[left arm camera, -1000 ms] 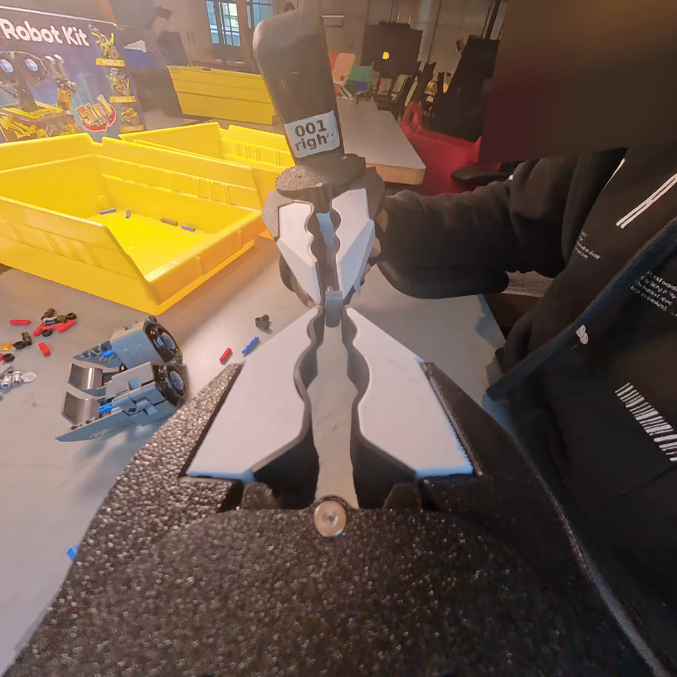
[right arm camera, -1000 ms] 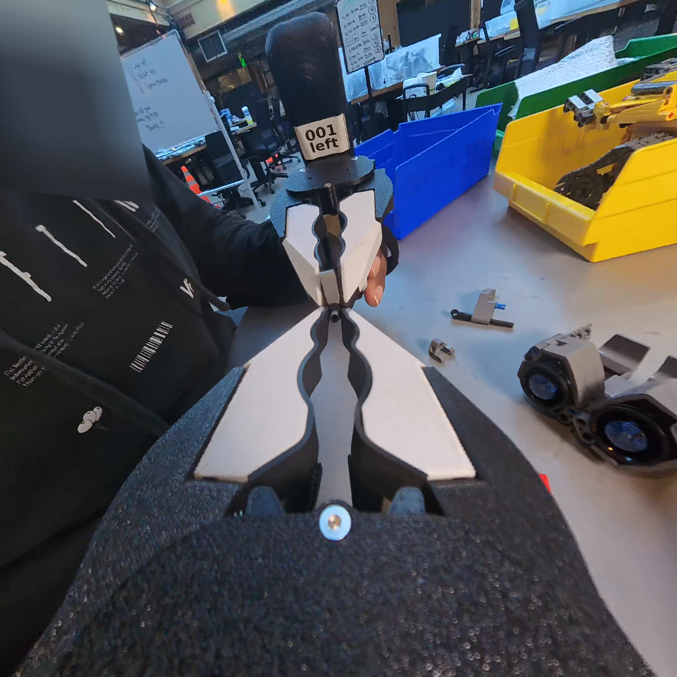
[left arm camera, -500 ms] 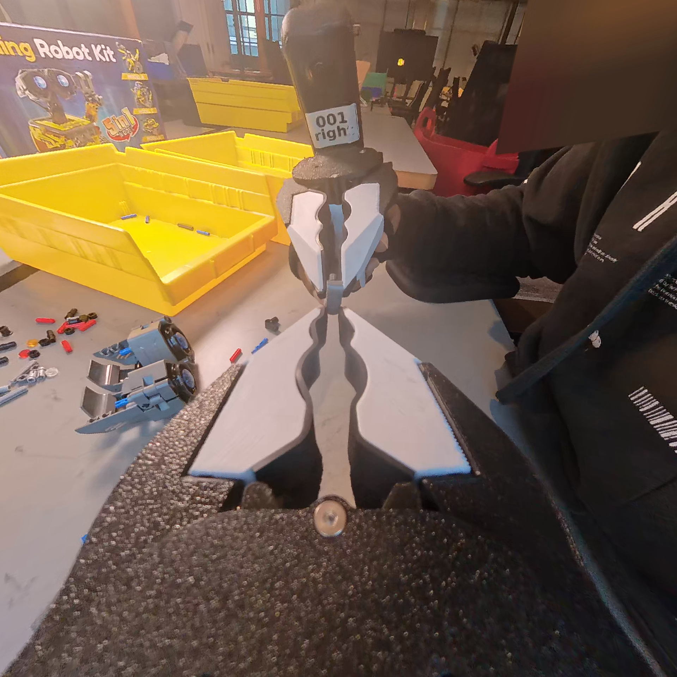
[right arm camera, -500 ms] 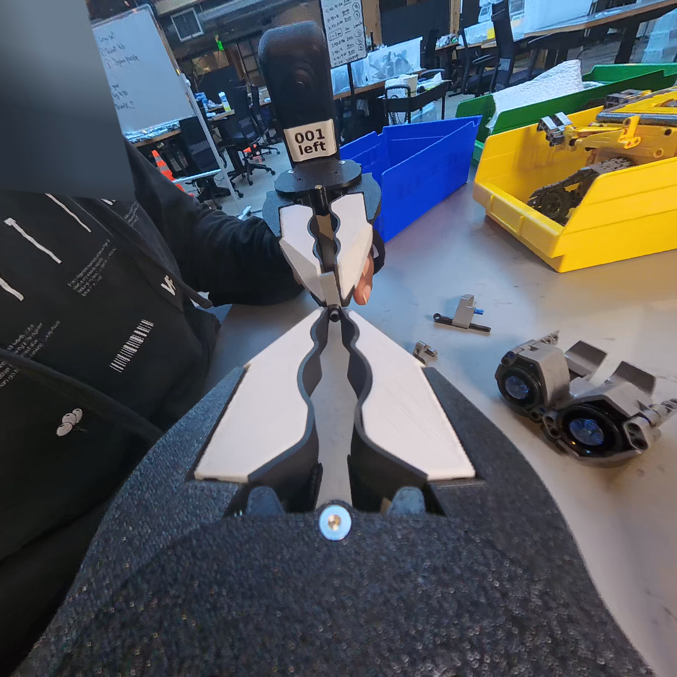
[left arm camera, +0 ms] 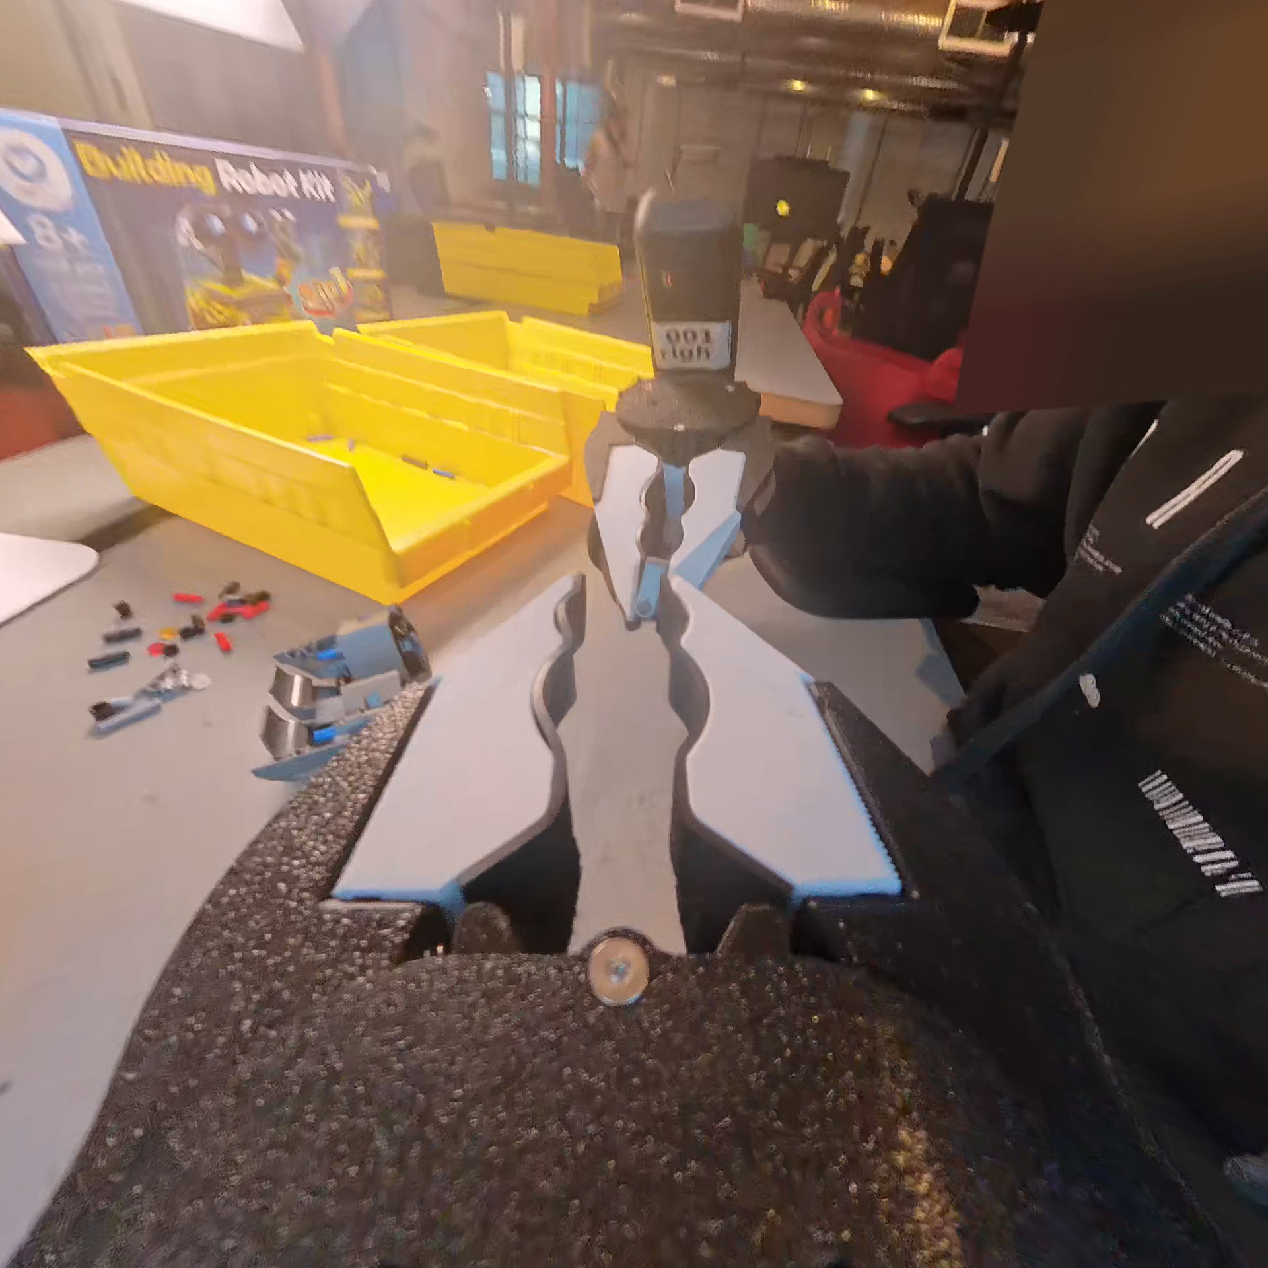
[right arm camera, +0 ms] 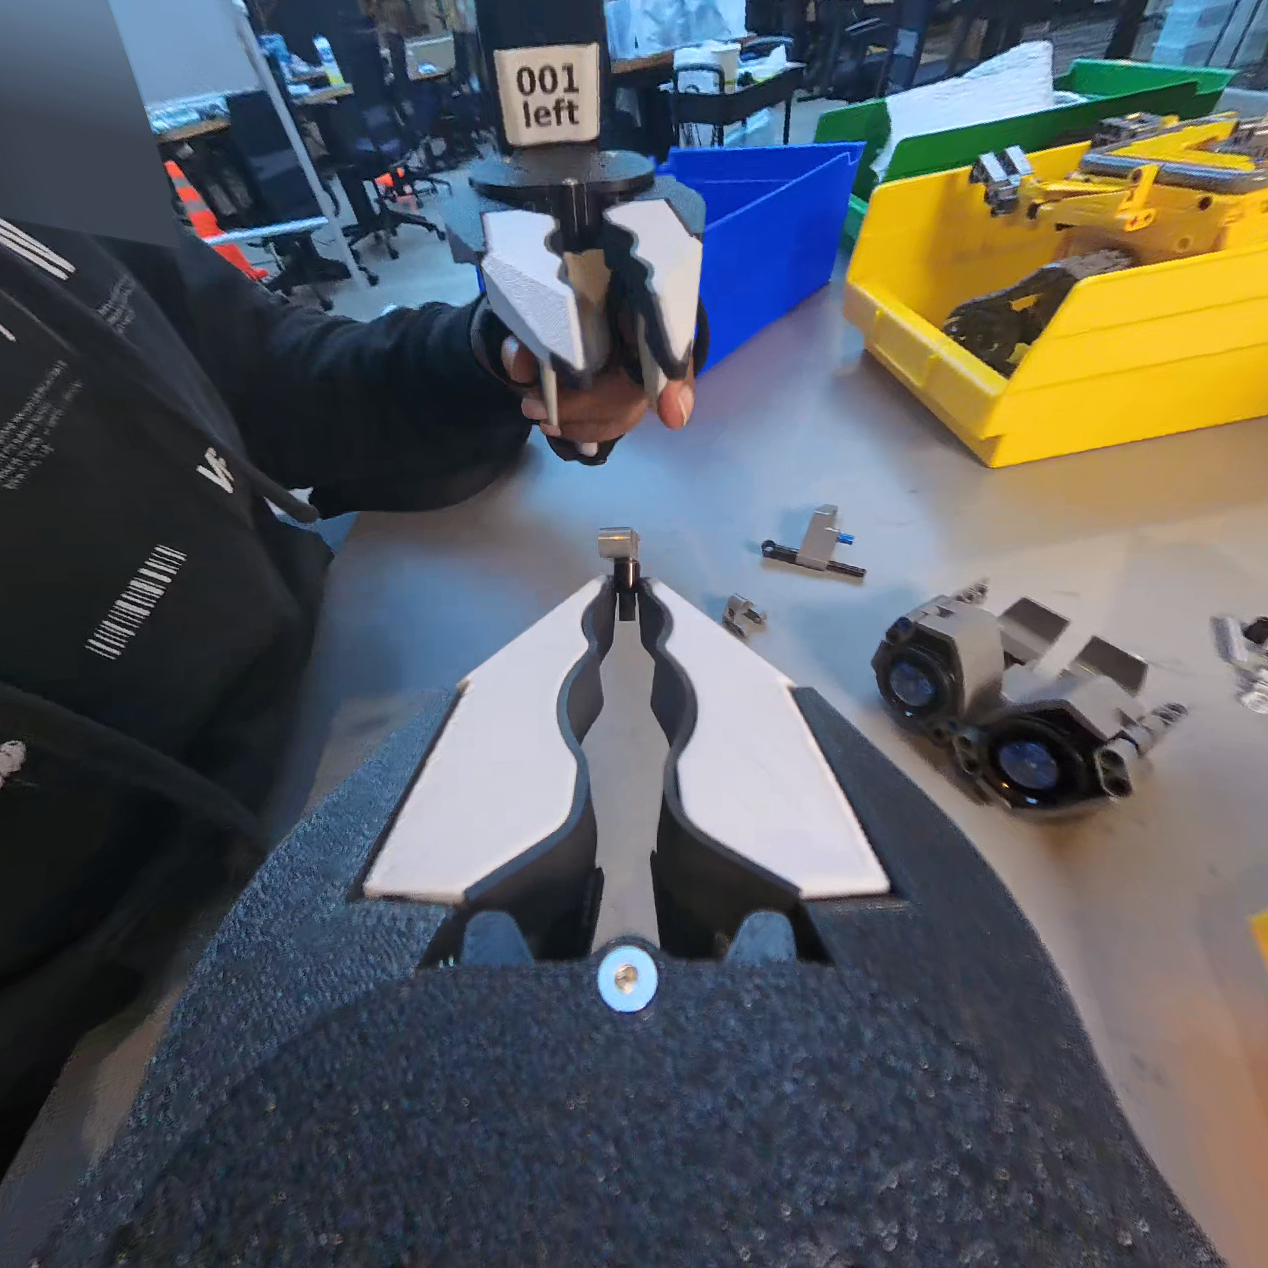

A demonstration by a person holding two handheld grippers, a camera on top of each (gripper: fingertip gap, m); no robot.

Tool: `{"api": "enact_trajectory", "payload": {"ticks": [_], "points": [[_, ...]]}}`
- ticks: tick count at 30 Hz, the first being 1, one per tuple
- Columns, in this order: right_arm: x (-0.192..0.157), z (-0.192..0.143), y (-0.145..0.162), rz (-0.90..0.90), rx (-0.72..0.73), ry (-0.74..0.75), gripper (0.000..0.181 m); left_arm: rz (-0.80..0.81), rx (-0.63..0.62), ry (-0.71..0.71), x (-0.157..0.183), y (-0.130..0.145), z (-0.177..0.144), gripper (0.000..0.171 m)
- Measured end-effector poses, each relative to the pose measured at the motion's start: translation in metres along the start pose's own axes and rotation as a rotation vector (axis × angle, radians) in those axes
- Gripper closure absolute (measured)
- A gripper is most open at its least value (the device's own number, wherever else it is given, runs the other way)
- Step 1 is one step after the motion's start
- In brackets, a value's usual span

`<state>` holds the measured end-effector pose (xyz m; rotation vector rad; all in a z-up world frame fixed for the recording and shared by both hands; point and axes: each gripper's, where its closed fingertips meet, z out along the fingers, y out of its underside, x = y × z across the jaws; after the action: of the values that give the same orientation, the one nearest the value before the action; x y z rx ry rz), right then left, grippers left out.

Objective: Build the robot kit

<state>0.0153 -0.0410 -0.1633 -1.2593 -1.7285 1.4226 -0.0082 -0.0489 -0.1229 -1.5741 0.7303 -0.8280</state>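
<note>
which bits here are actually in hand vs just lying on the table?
In hand:
right hand-held gripper, shut on small grey-and-black piece
left hand-held gripper, open, holding nothing, facing it

Lying about:
grey two-lens assembly
grey block on black rod
small grey clip
scattered small parts
yellow bin
blue bin

Right gripper facing left gripper above table. Small pin piece between right fingertips, left gripper beyond it. Twin-lens assembly on table to right; bin behind it; loose bracket between.
</note>
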Motion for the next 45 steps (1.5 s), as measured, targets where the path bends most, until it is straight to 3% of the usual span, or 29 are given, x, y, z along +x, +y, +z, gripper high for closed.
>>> {"api": "enact_trajectory", "payload": {"ticks": [5, 7, 11, 17, 31, 39, 45], "points": [[-0.003, 0.016, 0.015, -0.068, -0.109, 0.025, 0.176, 0.017, -0.191, 0.053, 0.013, 0.04, 0.026, 0.145], [-0.007, 0.018, 0.016, -0.077, -0.119, 0.013, 0.176, 0.035, -0.227, 0.052, 0.013, 0.047, 0.03, 0.151], [-0.007, 0.013, 0.011, -0.06, -0.087, 0.001, 0.176, 0.015, -0.187, 0.074, 0.014, 0.043, 0.028, 0.164], [-0.015, 0.006, -0.004, -0.013, 0.03, -0.072, 0.176, -0.033, -0.114, 0.129, 0.021, 0.031, 0.025, 0.164], [-0.021, 0.001, -0.011, 0.017, 0.068, -0.119, 0.176, -0.02, -0.064, 0.147, 0.027, 0.027, 0.026, 0.164], [-0.024, 0.002, 0.012, 0.0, -0.093, -0.128, 0.176, 0.014, -0.201, 0.162, 0.032, 0.054, 0.03, 0.164], [-0.022, 0.002, 0.019, 0.007, -0.122, -0.125, 0.176, 0.021, -0.243, 0.156, 0.031, 0.064, 0.031, 0.164]]}}
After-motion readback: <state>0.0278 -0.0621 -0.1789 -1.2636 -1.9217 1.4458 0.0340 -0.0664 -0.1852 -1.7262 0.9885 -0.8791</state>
